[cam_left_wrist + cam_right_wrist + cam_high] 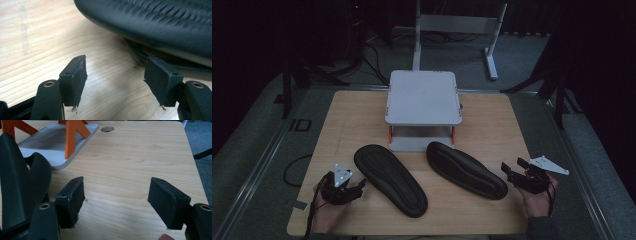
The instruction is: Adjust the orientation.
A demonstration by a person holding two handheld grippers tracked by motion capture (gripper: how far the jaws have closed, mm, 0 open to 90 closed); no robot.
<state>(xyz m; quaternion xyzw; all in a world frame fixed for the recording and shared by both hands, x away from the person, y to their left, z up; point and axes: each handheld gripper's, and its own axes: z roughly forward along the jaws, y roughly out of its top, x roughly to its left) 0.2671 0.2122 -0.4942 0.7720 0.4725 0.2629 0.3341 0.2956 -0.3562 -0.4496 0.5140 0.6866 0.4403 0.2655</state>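
Both hands come in at the near edge of the wooden table [492, 125] in the high view; the left gripper [360, 186] lies just beside the left sole [389, 177], the right gripper [511, 170] beside the right sole [467, 170]. Left gripper view: matte black jaws stand apart, empty, the ribbed sole just ahead. Right gripper view: jaws wide, empty; dark sole at its left, the grey stand [53, 142] with orange legs behind.

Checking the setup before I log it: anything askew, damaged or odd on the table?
Nothing spilled or broken. The two black slippers lie soles up, the left slipper and right slipper splayed apart in front of the white two-tier rack, not paired. Left gripper and right gripper jaws show frayed pad edges, minor wear.
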